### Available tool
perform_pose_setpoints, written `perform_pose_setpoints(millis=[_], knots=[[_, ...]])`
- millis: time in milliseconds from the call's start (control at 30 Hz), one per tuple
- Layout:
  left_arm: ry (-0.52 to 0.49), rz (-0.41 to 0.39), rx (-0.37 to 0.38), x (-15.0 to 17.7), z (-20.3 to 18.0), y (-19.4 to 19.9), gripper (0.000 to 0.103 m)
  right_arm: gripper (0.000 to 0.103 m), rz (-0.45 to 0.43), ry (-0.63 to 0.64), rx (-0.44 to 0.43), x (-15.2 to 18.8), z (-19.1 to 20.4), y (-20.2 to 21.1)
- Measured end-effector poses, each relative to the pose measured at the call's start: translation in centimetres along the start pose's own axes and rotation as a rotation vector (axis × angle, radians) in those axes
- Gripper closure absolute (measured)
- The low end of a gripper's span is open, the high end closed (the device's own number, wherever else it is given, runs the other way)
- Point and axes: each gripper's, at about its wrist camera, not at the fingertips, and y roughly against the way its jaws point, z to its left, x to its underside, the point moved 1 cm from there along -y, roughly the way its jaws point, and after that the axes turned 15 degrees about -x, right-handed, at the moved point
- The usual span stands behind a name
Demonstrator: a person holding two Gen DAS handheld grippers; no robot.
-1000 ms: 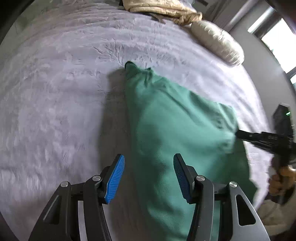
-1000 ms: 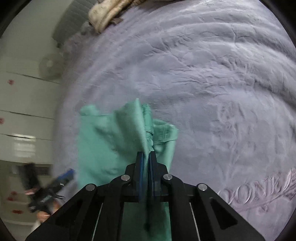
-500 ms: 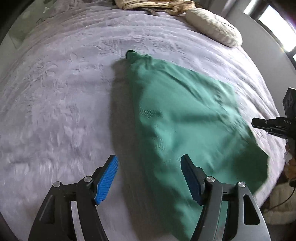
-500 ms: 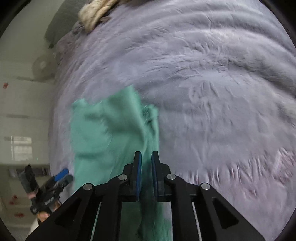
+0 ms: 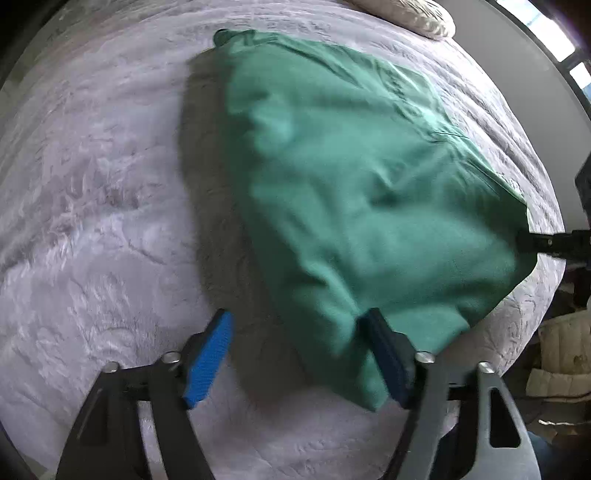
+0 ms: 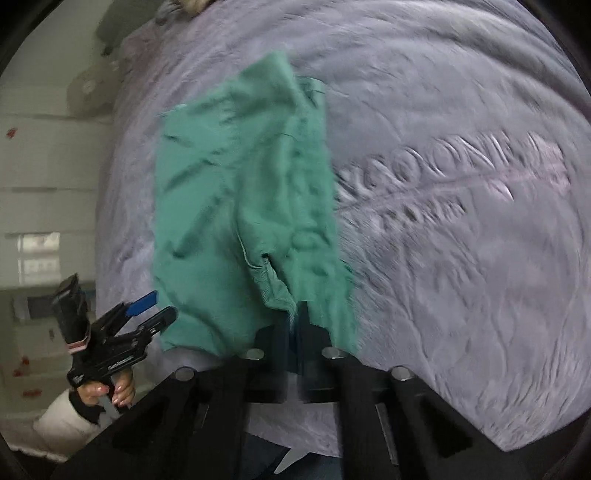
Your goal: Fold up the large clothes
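Note:
A large green garment (image 5: 354,184) lies spread on the lavender plush bed cover (image 5: 92,184); it also shows in the right wrist view (image 6: 240,206). My left gripper (image 5: 299,354) is open and empty, its blue pads (image 5: 207,354) just above the cloth's near corner; it shows in the right wrist view (image 6: 147,314) at the left edge of the cloth. My right gripper (image 6: 293,325) is shut on the garment's near edge, the cloth bunched between its pads. Its tip (image 5: 535,242) shows in the left wrist view at the cloth's right corner.
A cream pillow (image 5: 417,14) lies at the bed's far edge. Embossed lettering (image 6: 443,166) marks the cover to the right of the garment. White cabinets (image 6: 37,184) stand beyond the bed's left side. A pale quilted item (image 5: 561,350) sits off the bed's right.
The garment has been drawn toward the near side and spread wider and flatter on the bed. Both grippers have pulled back toward the bed edge. The right gripper looked slightly parted half a second ago and is closed now.

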Motion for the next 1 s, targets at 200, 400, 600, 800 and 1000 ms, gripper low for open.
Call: perform_pose_setpoints(millis=[200,400,600,800,1000], knots=[[0.004,0.005,-0.005,1.2,0.0,-0.8,0.021,0.101,-0.038,-0.169,-0.002,2.6,-5.2,-1.6],[0.045,0.003,-0.031,1.8,0.2,-0.7,0.017,0.103,-0.047,-0.202,-0.003,3.2,-6.1,-1.5],[0.068,0.004,-0.043,2.3,0.8,-0.2,0.017,0.099,-0.040,0.018,0.089,2.8,1.0,1.2],[0.068,0.004,-0.072,2.2,0.6,0.0,0.017,0.099,-0.063,0.123,0.062,1.2,4.8,0.1],[0.078,0.014,-0.075,2.1,0.5,0.1,0.017,0.103,-0.057,-0.073,0.097,-0.5,-0.7,-2.7]])
